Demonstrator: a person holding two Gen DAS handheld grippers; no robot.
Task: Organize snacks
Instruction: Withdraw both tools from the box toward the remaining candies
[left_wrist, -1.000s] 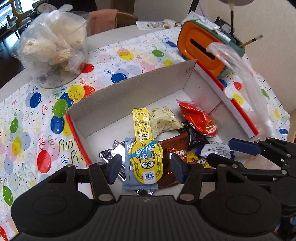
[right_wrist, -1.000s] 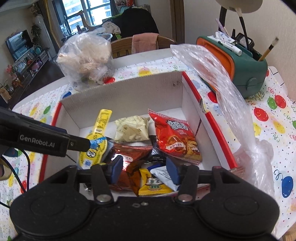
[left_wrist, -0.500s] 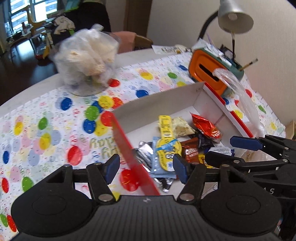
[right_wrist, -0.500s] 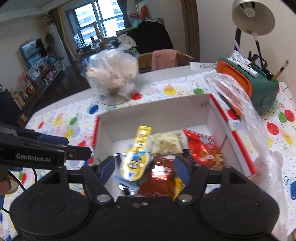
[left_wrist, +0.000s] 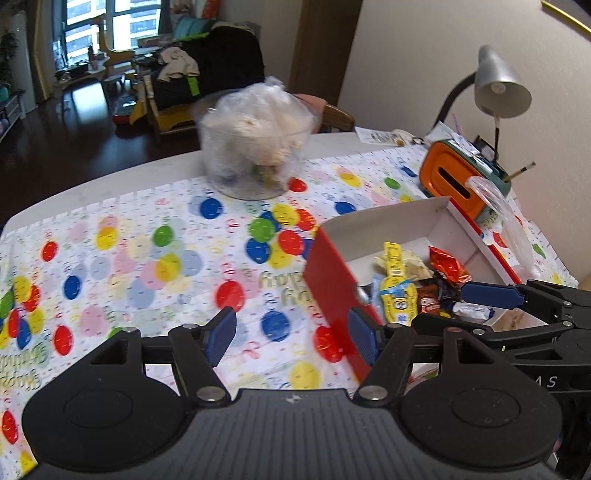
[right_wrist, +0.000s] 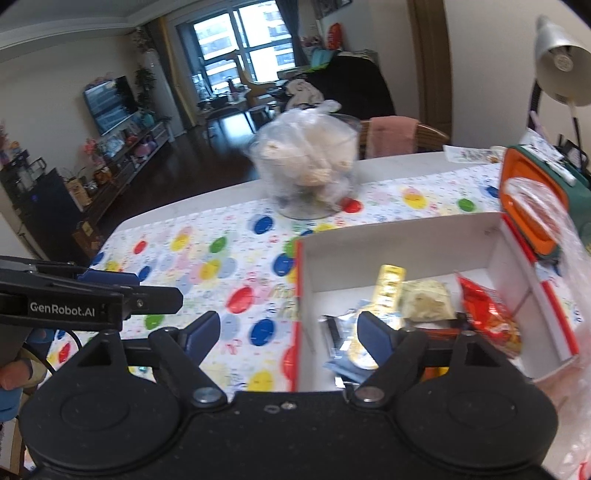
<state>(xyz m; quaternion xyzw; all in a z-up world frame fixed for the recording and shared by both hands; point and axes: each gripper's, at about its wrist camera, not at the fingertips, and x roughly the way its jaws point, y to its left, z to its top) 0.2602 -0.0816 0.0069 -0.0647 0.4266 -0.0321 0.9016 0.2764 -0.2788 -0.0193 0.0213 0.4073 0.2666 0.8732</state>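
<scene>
A shallow box (left_wrist: 388, 218) with red outer walls and a white inside holds several snack packs: a yellow cartoon pack (left_wrist: 397, 295), a red crinkly bag (left_wrist: 448, 264) and a pale bag (left_wrist: 410, 266). My left gripper (left_wrist: 291, 336) hovers over the balloon tablecloth left of the box, its jaws opening with nothing between them. My right gripper (right_wrist: 288, 332) hangs above the box (right_wrist: 406, 236) at its left wall, jaws also opening and empty. The yellow pack (right_wrist: 388, 291) and the red bag (right_wrist: 484, 310) lie beyond it. Each gripper shows in the other's view: right (left_wrist: 476, 310), left (right_wrist: 147, 286).
A glass bowl of bagged food (left_wrist: 255, 147) stands at the back of the table. An orange and green organiser (left_wrist: 454, 181) and a desk lamp (left_wrist: 498, 85) sit at the back right. A clear plastic bag (right_wrist: 554, 221) drapes over the box's right wall. A chair (right_wrist: 391, 136) stands behind the table.
Both grippers have drawn back and up from the snacks in the box and swung left. Their jaws have widened. The snacks stay in the box.
</scene>
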